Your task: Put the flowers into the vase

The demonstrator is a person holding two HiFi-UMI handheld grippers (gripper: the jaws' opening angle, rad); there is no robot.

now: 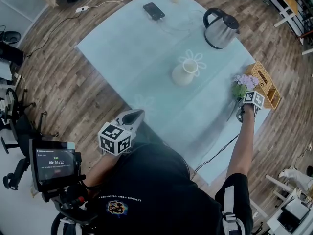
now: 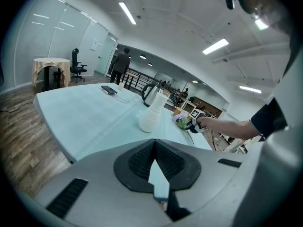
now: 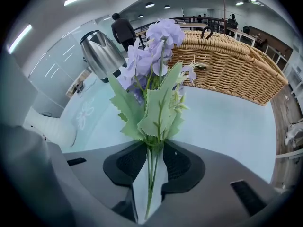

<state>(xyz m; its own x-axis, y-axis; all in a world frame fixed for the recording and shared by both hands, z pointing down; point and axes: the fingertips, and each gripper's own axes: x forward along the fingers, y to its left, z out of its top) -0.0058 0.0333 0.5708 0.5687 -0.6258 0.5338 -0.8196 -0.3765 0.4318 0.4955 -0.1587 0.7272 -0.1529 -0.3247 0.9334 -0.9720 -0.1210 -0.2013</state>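
A bunch of purple artificial flowers (image 3: 151, 56) with green leaves stands up between my right gripper's (image 3: 152, 148) jaws, which are shut on the thin stems. In the head view the right gripper (image 1: 240, 114) holds the flowers (image 1: 244, 82) near the table's right edge, beside a wicker basket. The white ribbed vase (image 1: 185, 72) stands upright near the middle of the table, well to the left of the flowers; it also shows at the right gripper view's left edge (image 3: 52, 129). My left gripper (image 1: 138, 113) rests at the near table edge, tips together and holding nothing, with the vase (image 2: 152, 115) ahead of it.
The pale blue table (image 1: 127, 53) also carries a steel kettle (image 1: 220, 28) at the back right, a phone (image 1: 153, 11) with a cable at the back, and the wicker basket (image 1: 264, 82) at the right edge. A black cord (image 1: 215, 155) hangs off the near right side.
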